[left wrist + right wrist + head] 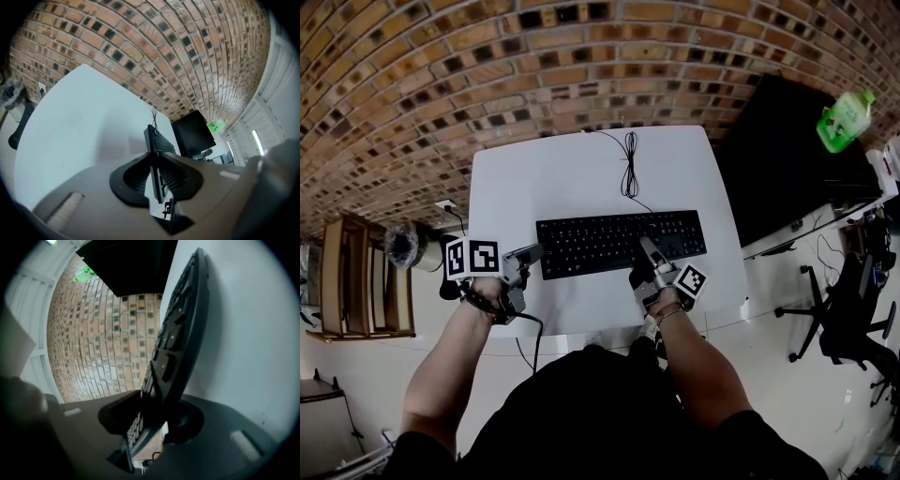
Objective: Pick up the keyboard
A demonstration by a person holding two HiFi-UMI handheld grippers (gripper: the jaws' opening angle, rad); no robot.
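The fingers of the left gripper (pixel 153 164) are drawn in to a narrow gap and press on the left end of the keyboard (pixel 157 142), whose thin edge runs straight up between the two black pads. The fingers of the right gripper (pixel 157 405) are also closed in on the keyboard, one pad on its key side and the other on its underside, gripping its near long edge towards the right end.

From the head view, the left gripper comes in from the left side with its marker cube just behind. The right gripper comes in from the near side, its cube turned towards the person. The keyboard lies lengthwise across the near half of the white tabletop (pixel 572 178), roughly centred between the two hands. Whether it has left the surface cannot be told.

A thin black cable (pixel 629 169) leads from the back of the keyboard towards the far edge of the tabletop. A brick wall (pixel 487 75) stands beyond that edge. To the right stands a black panel (pixel 778 159) with a green bottle (pixel 846 120) just past it, and an office chair (pixel 848 314) is nearer. A wooden rack (pixel 361 277) sits well to the left
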